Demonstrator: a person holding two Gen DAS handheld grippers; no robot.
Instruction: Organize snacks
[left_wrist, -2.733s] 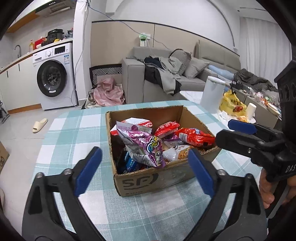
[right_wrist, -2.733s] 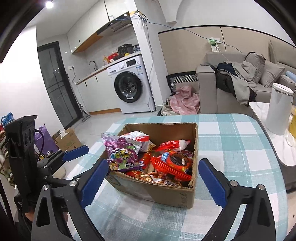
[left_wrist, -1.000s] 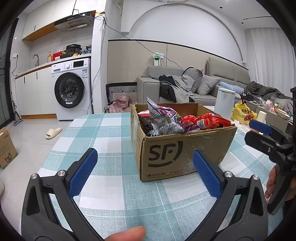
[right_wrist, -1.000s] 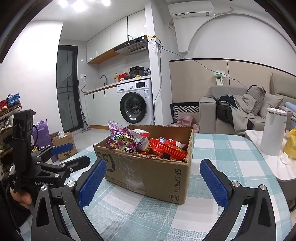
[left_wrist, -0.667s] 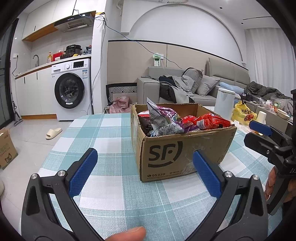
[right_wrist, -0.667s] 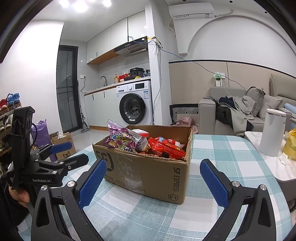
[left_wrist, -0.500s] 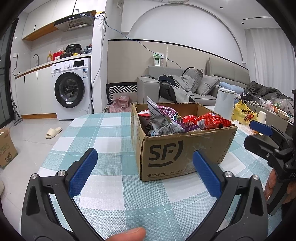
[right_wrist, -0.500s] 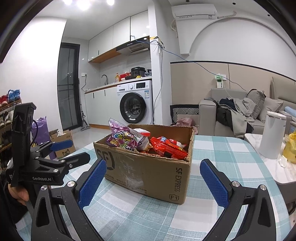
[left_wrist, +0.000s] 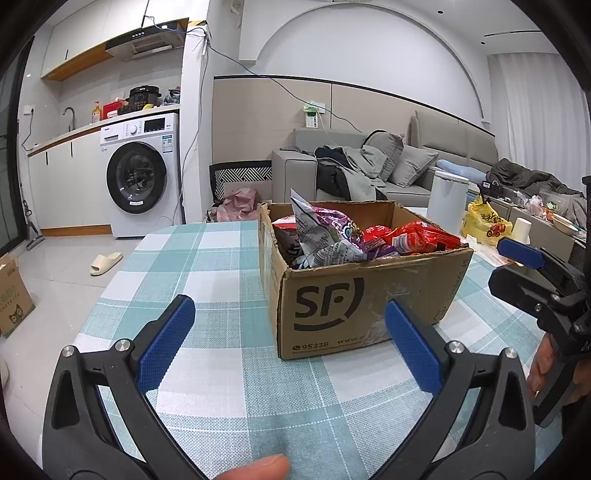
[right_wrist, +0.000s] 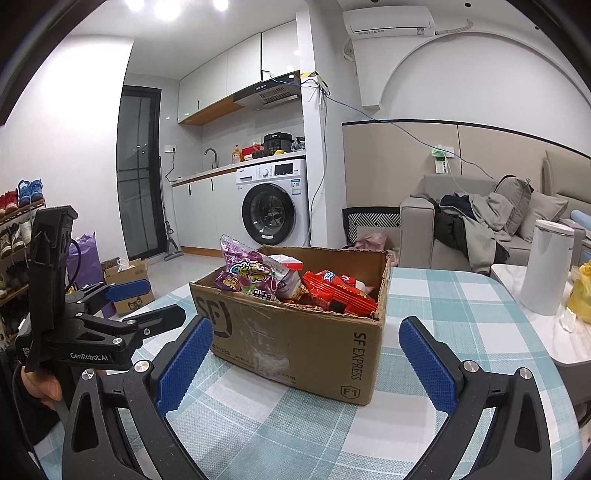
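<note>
A brown cardboard box (left_wrist: 365, 299) (right_wrist: 295, 339) stands on the teal checked tablecloth (left_wrist: 207, 266), filled with snack bags. A purple bag (left_wrist: 325, 229) (right_wrist: 247, 275) sticks up at one side and a red bag (left_wrist: 417, 236) (right_wrist: 340, 290) lies beside it. My left gripper (left_wrist: 291, 343) is open, low over the cloth just short of the box front. My right gripper (right_wrist: 306, 362) is open too, level with the box's near corner. Each gripper shows at the edge of the other's view, the right gripper (left_wrist: 532, 273) and the left gripper (right_wrist: 136, 306), both empty.
A white canister (right_wrist: 546, 269) and a yellow bag (left_wrist: 484, 225) stand on a side table to the right of the tablecloth. A washing machine (left_wrist: 140, 177) and a sofa with clothes (left_wrist: 354, 173) lie beyond. A fingertip (left_wrist: 258, 467) shows at the bottom edge.
Over the last 2.7 s both grippers dropped from looking down into the box to table height. In the last second the views barely shift.
</note>
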